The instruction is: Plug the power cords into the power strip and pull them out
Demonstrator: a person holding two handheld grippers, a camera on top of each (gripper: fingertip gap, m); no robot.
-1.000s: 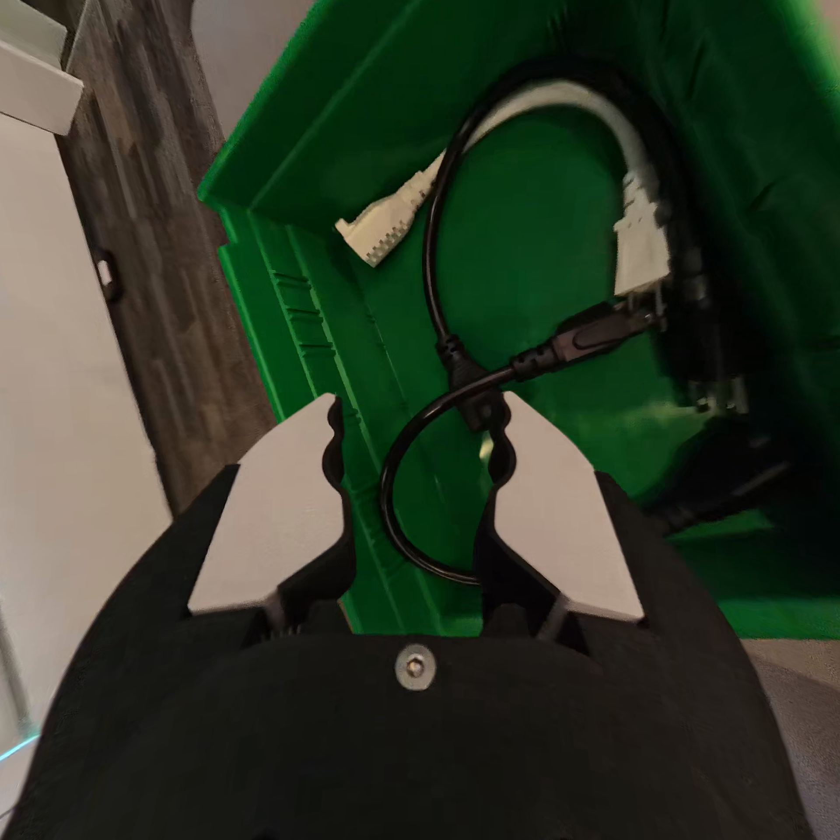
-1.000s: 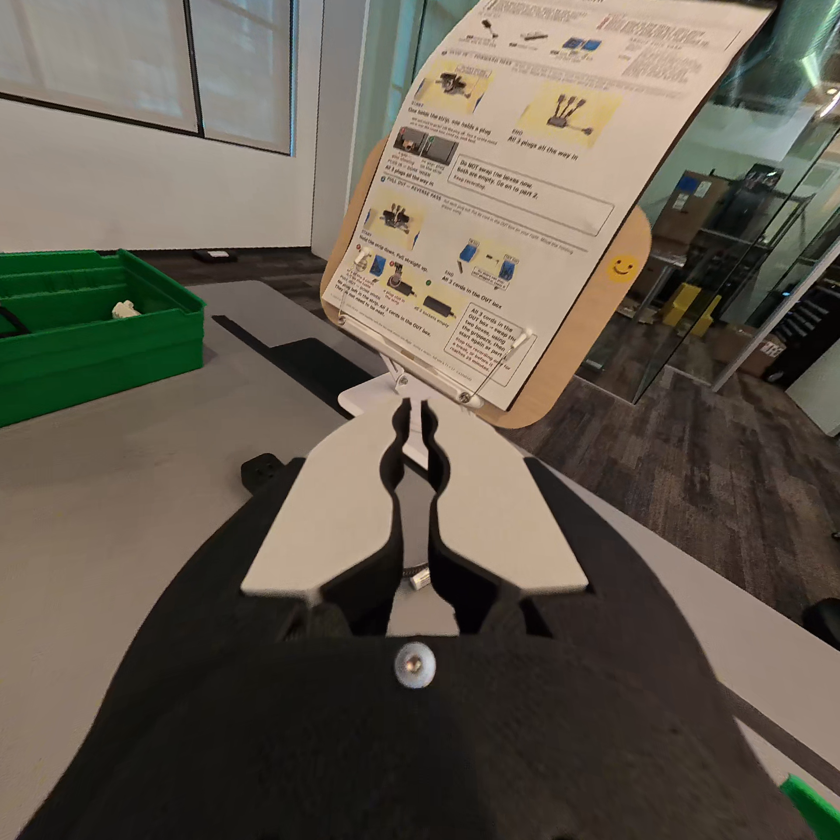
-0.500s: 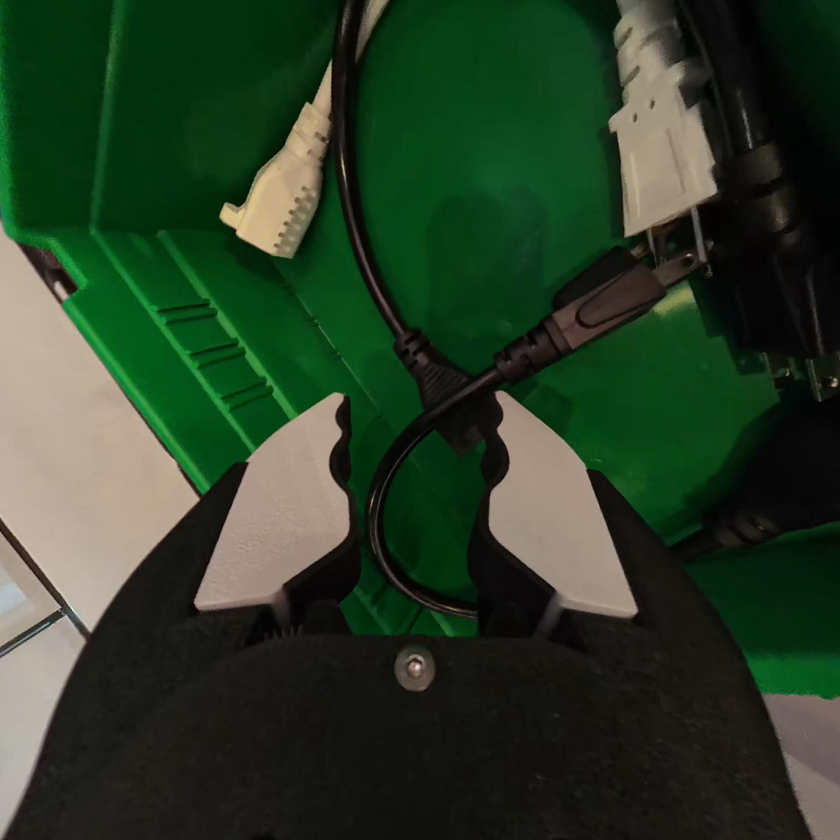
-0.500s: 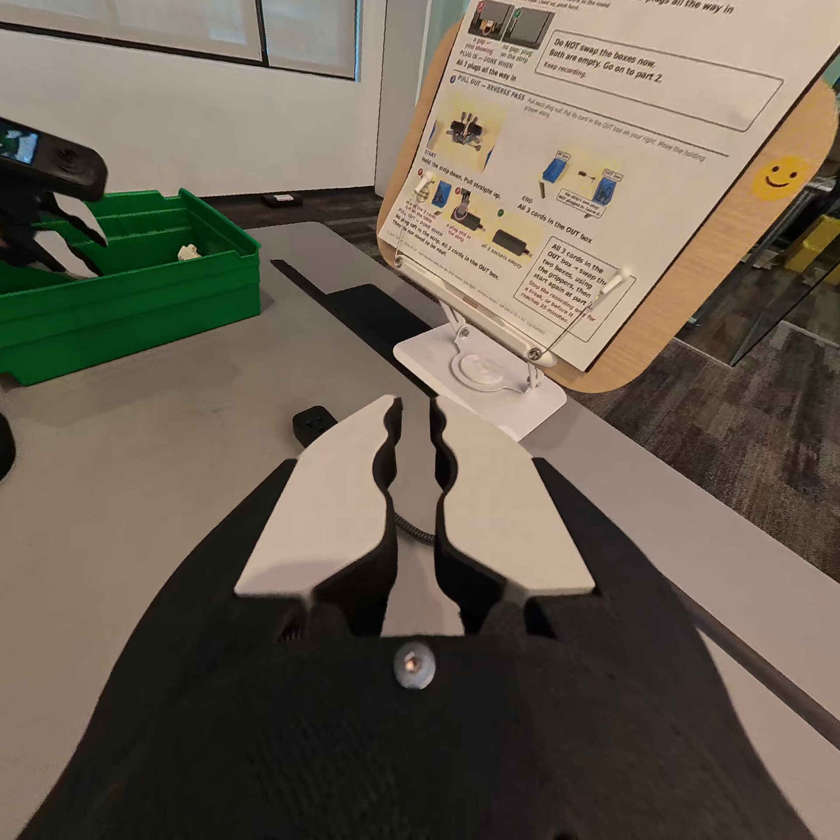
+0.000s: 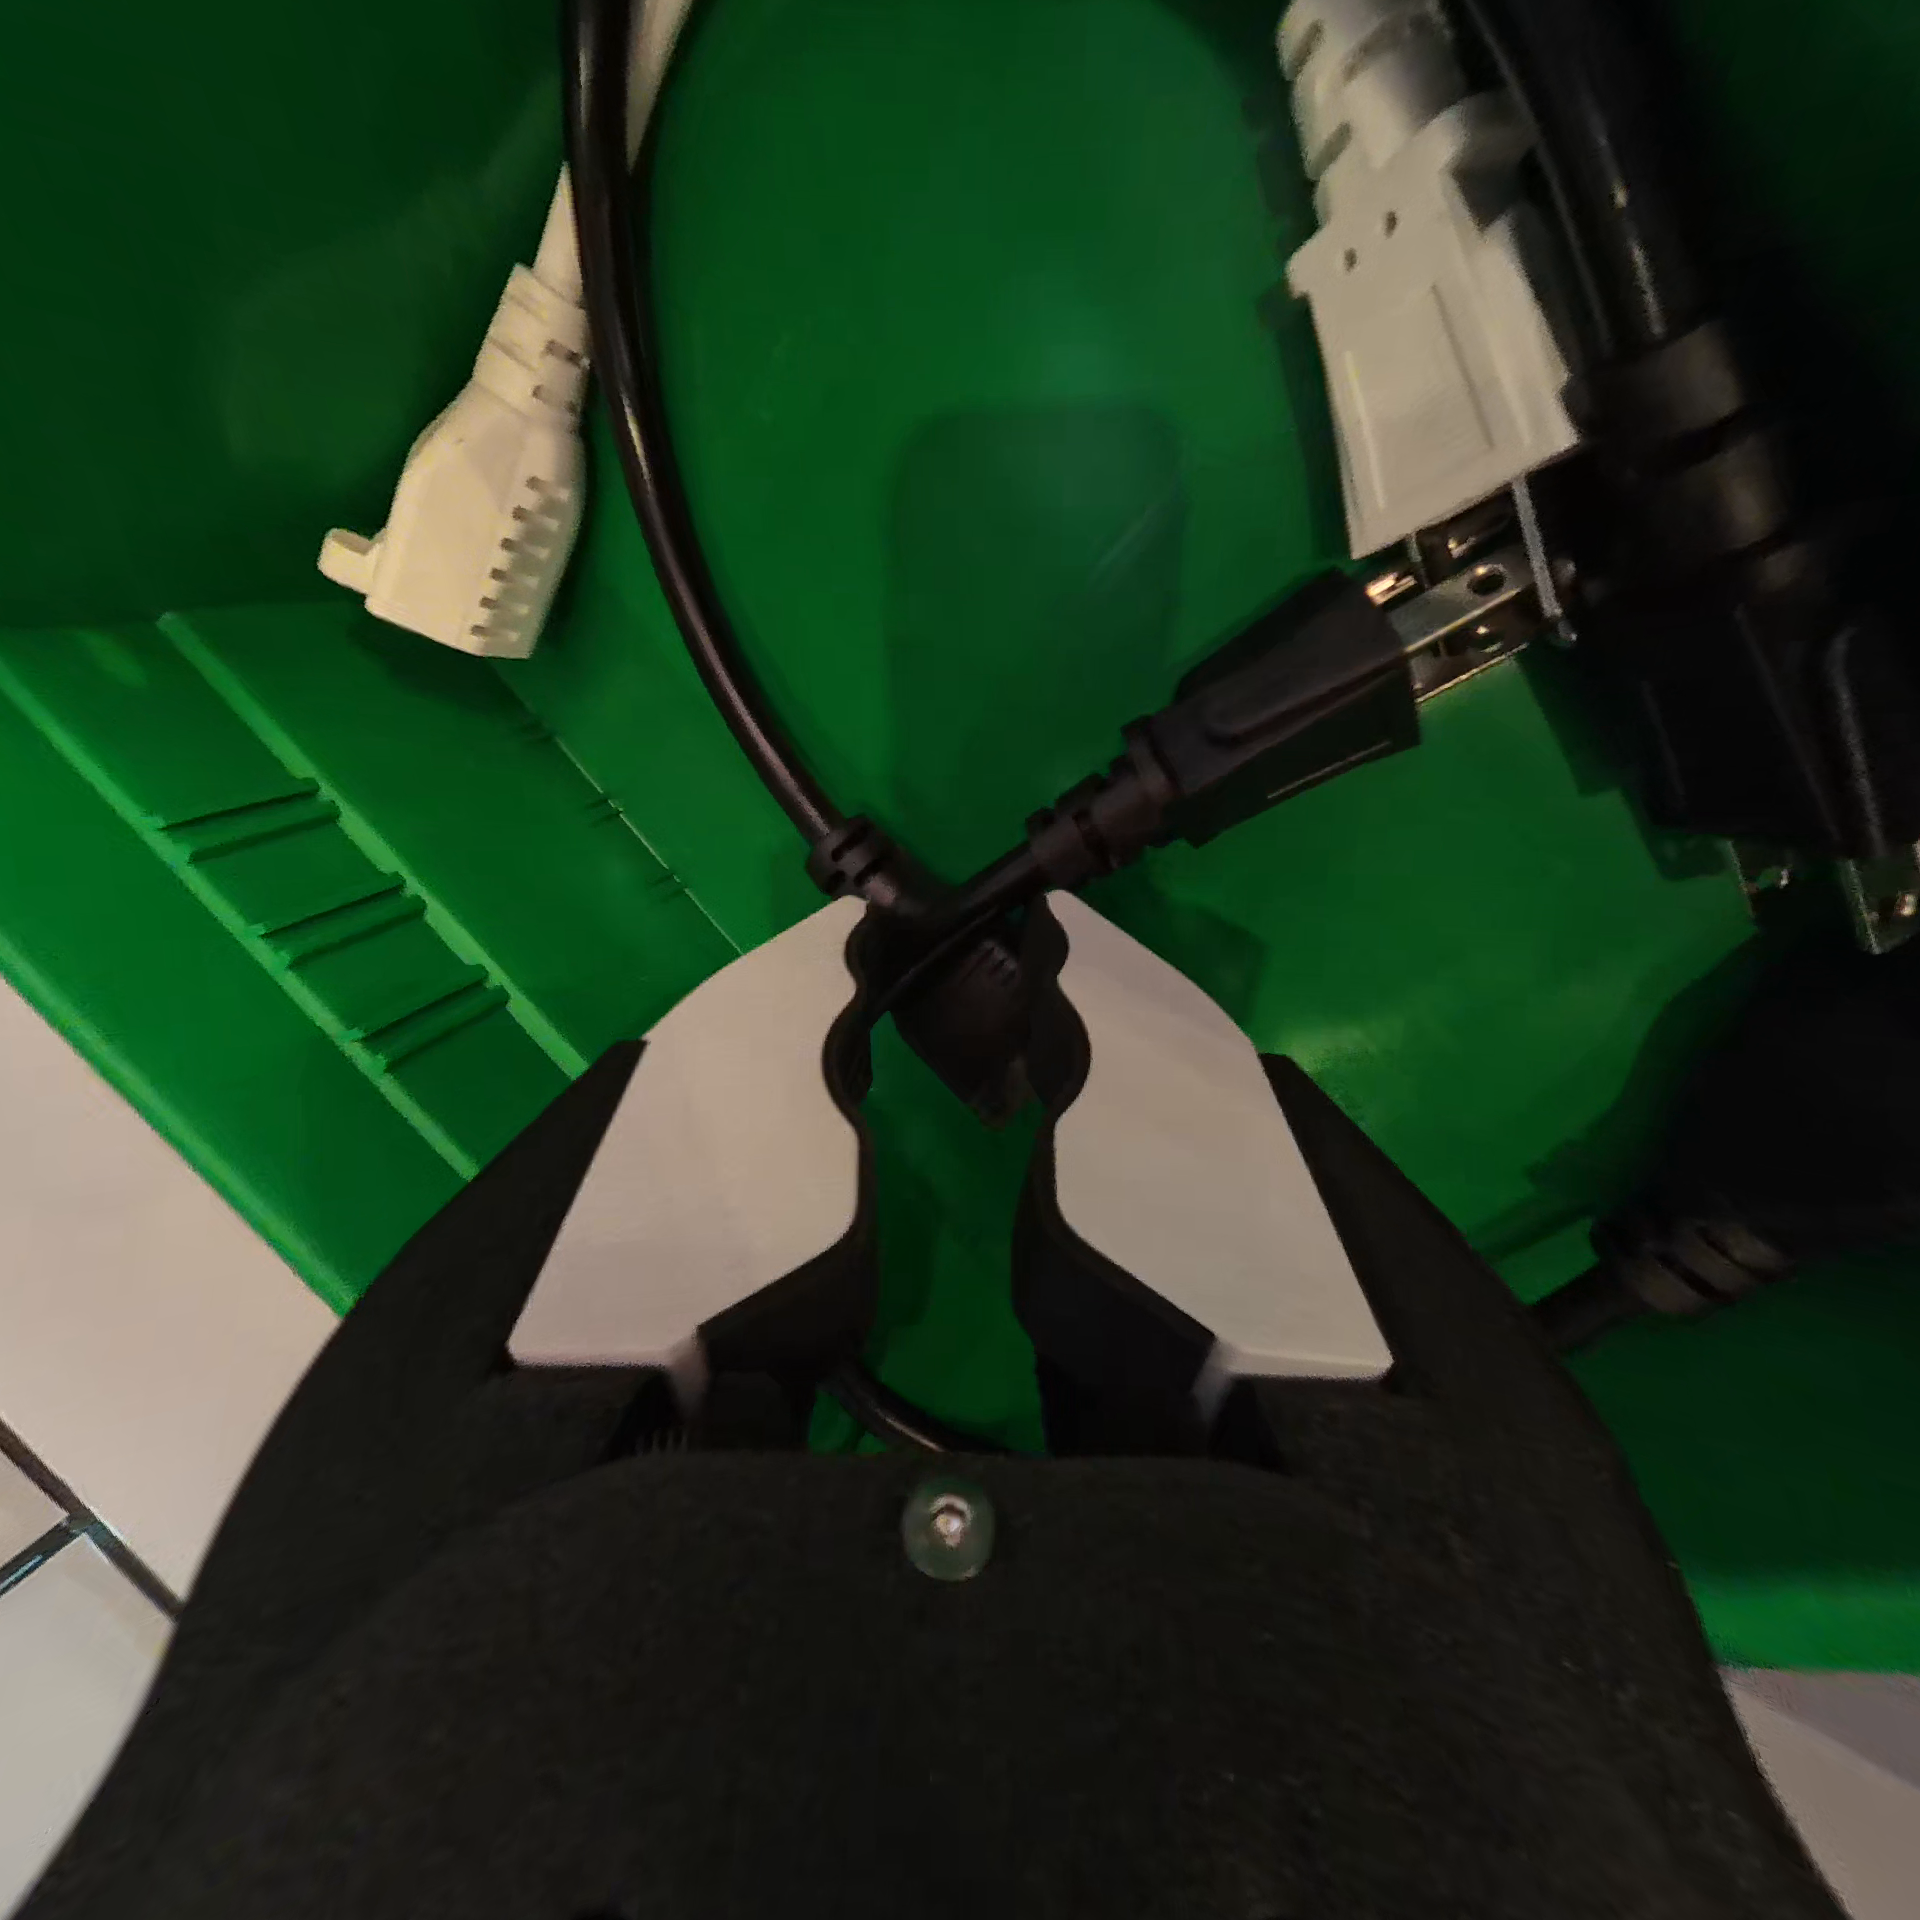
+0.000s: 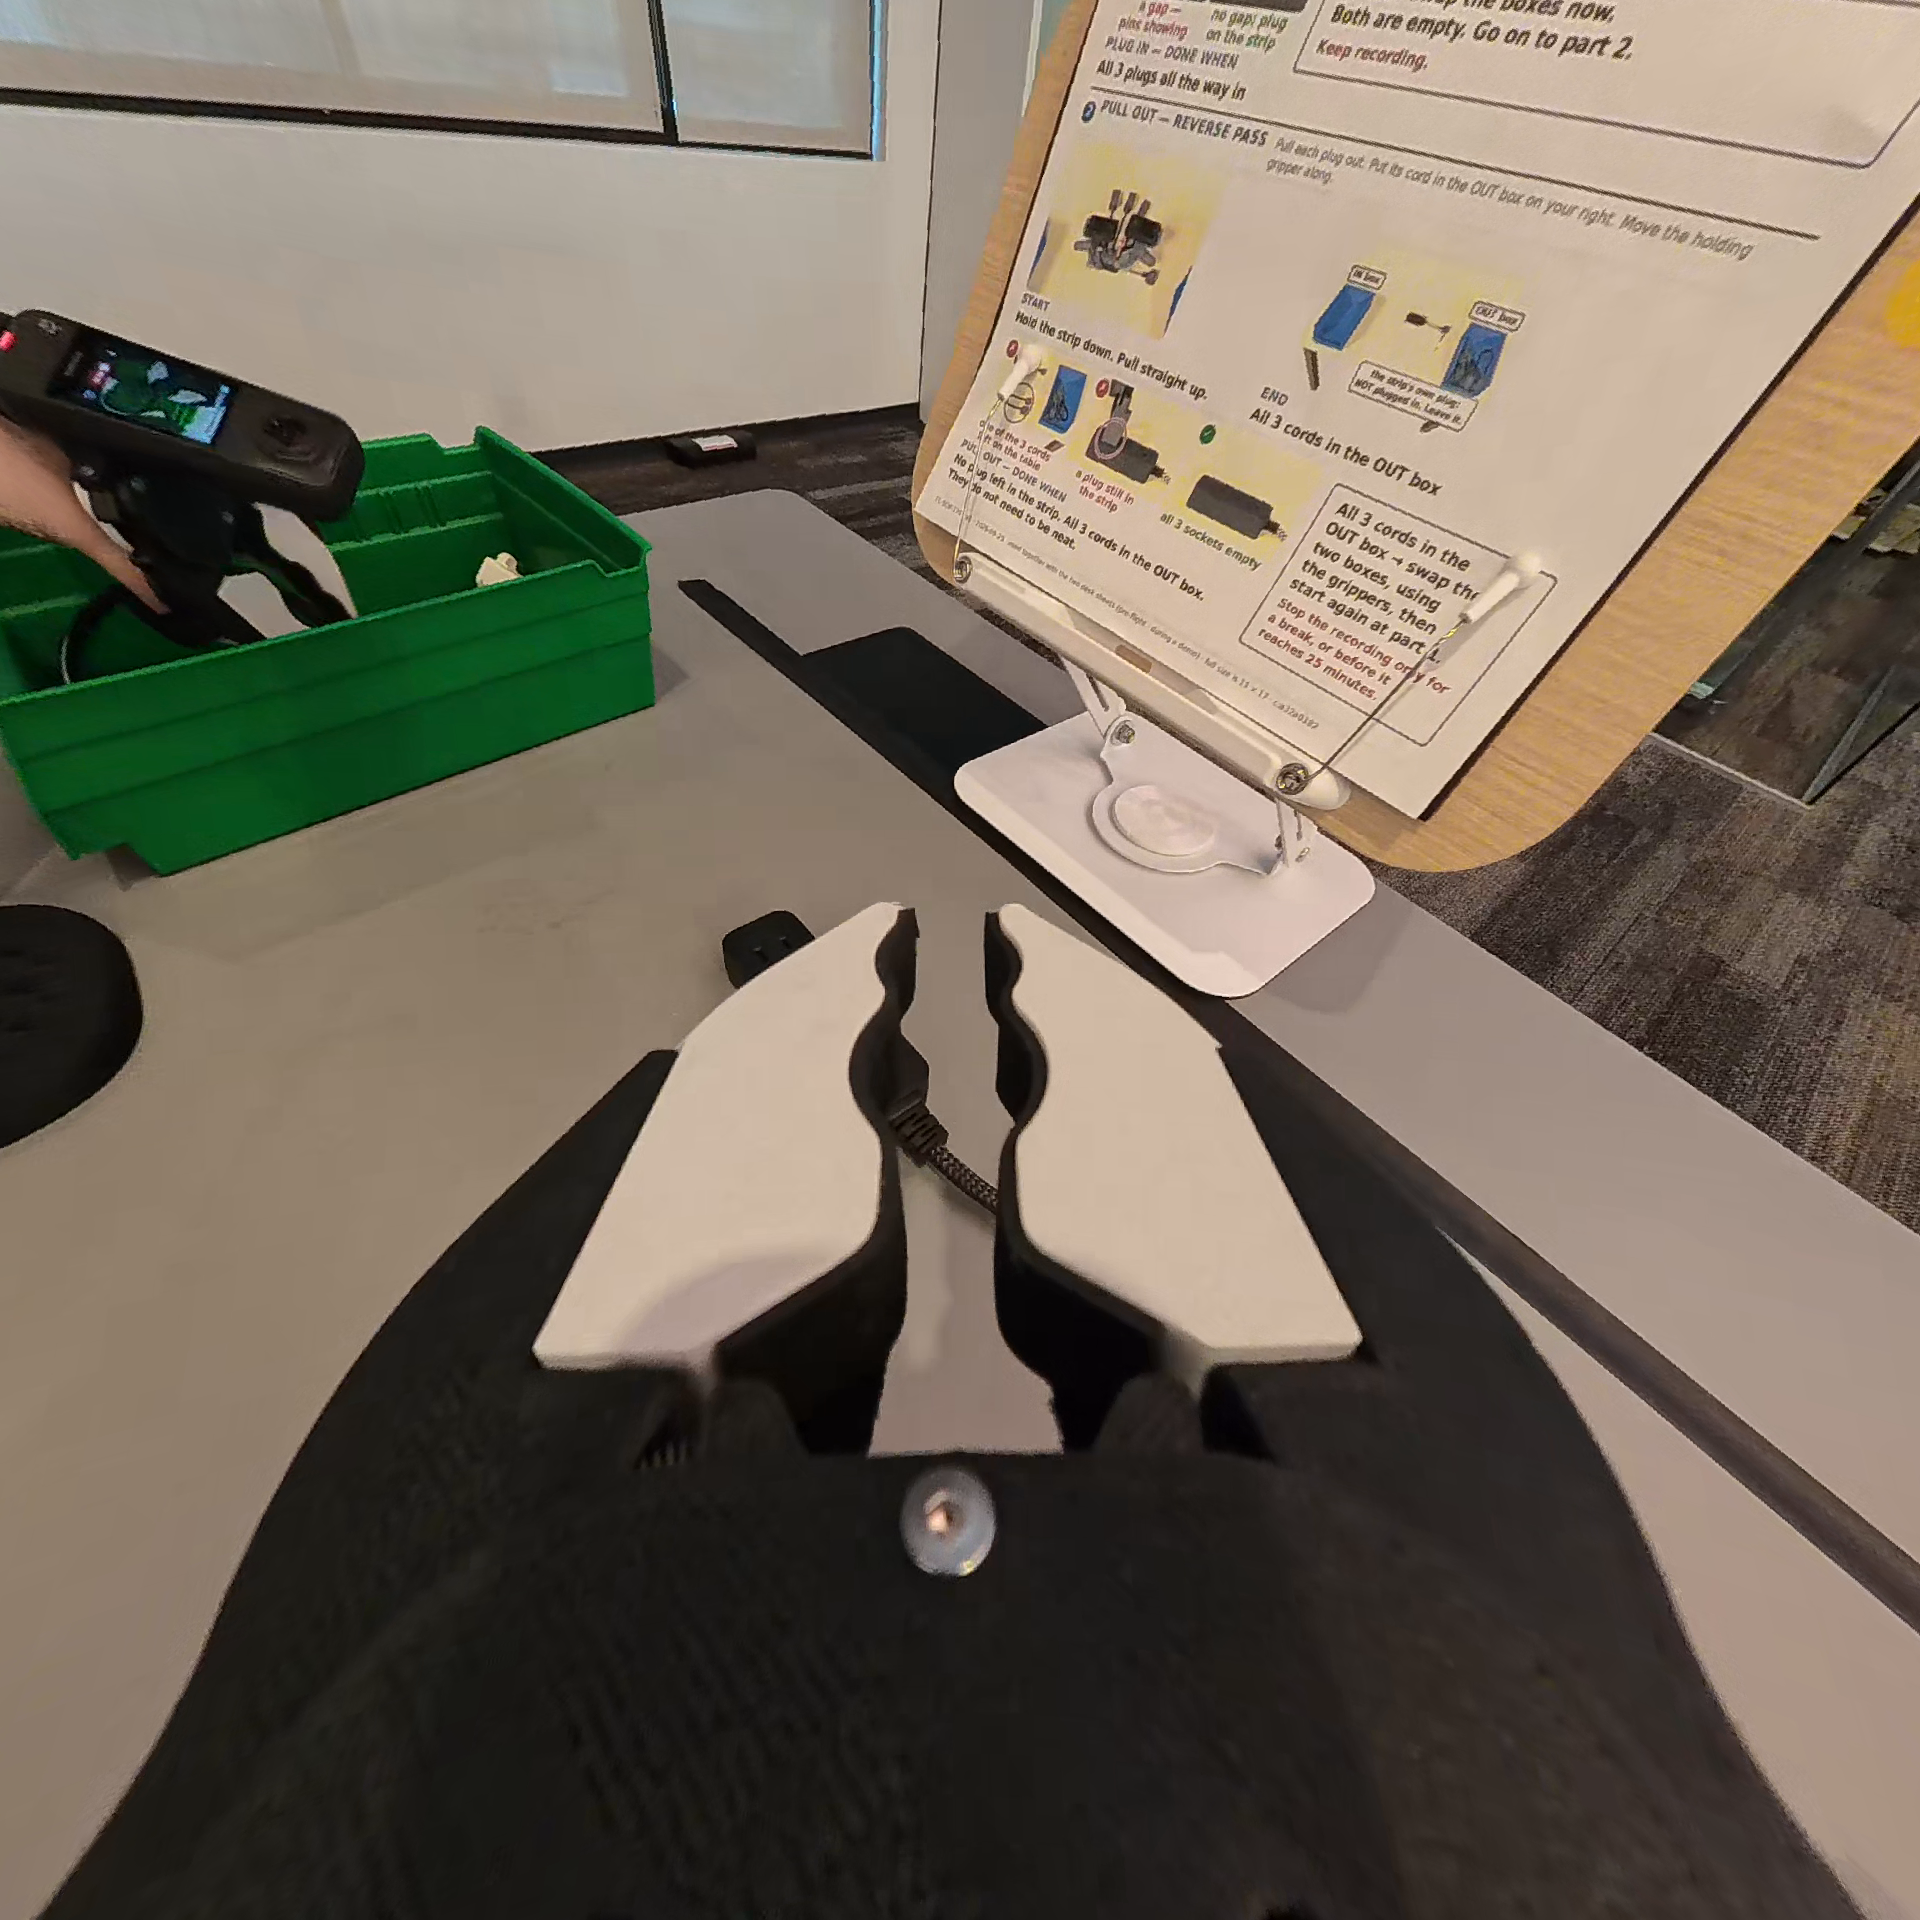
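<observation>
Down in the green bin [image 5: 436, 883] at the far left of the worktop [image 6: 436, 1091], the left hand-held gripper [image 5: 951, 935] has its fingers pinched onto the black cord [image 5: 665, 499] right where its connector end [image 5: 971, 1039] sits, and the same cord's other run crosses over that spot too. So it looks clamped on the connector with a bit of cable caught alongside.

That's my worry: lift from here and the loop could come up twisted, or the pinch slips off the moulded end because it isn't squarely held. The black plug [image 5: 1278, 717] lies just right of the grip with its prongs touching the white plug [image 5: 1423, 374] and a dark pile of other cords, so a pull might drag or snag those. The white connector [image 5: 468, 540] to the left sits apart, probably safe.

The right hand-held gripper [image 6: 951, 925] hovers low over the worktop, fingers nearly together with a narrow gap, holding nothing as far as I can see. A braided cable [image 6: 940, 1158] shows between them lower down, next to a small black block [image 6: 764, 940], maybe the power strip, can't tell. If nothing pins it, plugging in could shove it around.
</observation>
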